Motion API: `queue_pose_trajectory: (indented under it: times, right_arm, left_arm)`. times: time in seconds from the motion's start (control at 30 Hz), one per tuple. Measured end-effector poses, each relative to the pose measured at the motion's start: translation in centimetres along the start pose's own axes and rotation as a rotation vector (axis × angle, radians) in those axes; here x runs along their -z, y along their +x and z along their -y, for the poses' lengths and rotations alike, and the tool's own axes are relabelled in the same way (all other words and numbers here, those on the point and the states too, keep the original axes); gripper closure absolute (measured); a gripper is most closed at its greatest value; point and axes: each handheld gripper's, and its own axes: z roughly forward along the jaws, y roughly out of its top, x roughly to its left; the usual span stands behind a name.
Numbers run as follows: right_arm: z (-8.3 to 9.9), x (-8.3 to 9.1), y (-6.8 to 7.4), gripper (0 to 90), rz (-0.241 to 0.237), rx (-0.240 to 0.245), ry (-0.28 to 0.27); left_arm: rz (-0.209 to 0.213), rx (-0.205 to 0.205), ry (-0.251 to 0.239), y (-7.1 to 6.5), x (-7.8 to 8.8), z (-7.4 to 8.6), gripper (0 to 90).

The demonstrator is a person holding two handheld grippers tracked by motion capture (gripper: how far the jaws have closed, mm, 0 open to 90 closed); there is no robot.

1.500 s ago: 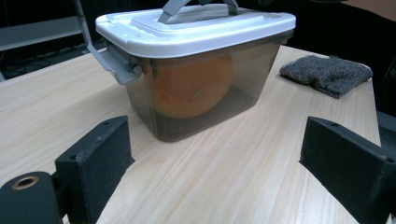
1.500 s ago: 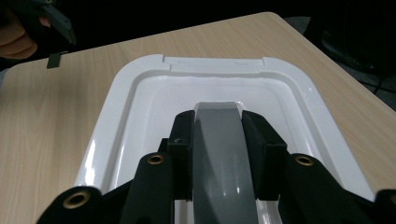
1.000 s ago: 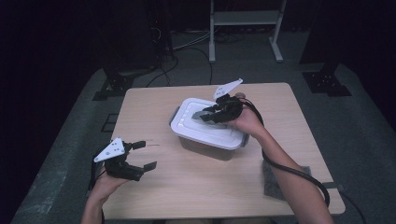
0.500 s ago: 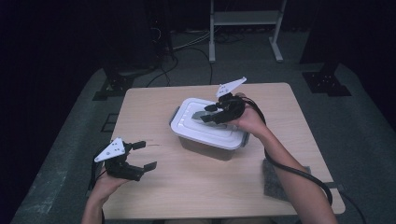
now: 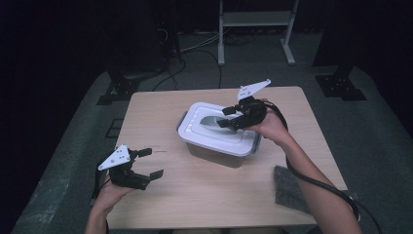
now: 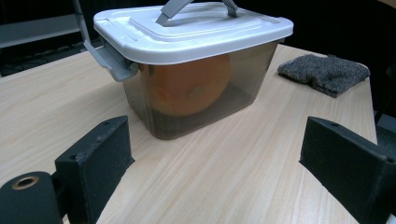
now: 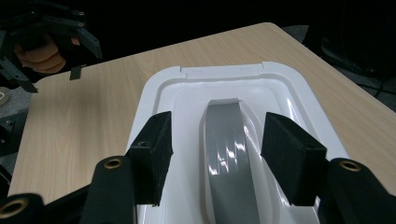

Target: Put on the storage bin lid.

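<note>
A smoky plastic box [image 5: 214, 152] with a white lid [image 5: 204, 134] and a grey handle [image 5: 209, 120] stands mid-table. Something round and orange [image 6: 191, 88] shows through its wall [image 6: 252, 70]. My right gripper [image 5: 224, 117] hovers just over the lid. Its jaws have just been opening and now straddle the handle [image 7: 226, 140], with a gap on each side, so the right gripper [image 7: 223, 151] is open. My left gripper [image 5: 152, 163] rests low near the table's front left corner, open and holding nothing, pointing at the box [image 6: 196, 107].
A dark grey cloth [image 5: 292, 187] lies at the table's front right, also seen beyond the box [image 6: 322, 72]. A grey latch [image 6: 109, 58] sticks out from the box's end. Bare wood table [image 5: 204, 195] lies between the left gripper and the box.
The right gripper's jaws have spread apart from the handle, and the hand has drawn back a little to the right and upward. The left gripper has stayed still.
</note>
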Motion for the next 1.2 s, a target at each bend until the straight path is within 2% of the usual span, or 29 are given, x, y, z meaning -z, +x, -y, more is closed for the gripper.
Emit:
queue_pose_trajectory:
  times: [0.73,1.2]
  right_arm:
    - [2.3,4.4,0.4,40.4,0.033,-0.032,-0.016]
    - [5.0,7.6,0.7,39.1,0.069,-0.069,-0.020]
  left_arm:
    - [0.002,-0.004,0.004,-0.1,-0.2,0.0,8.3]
    - [0.003,-0.004,0.010,-0.2,-0.4,0.1,8.3]
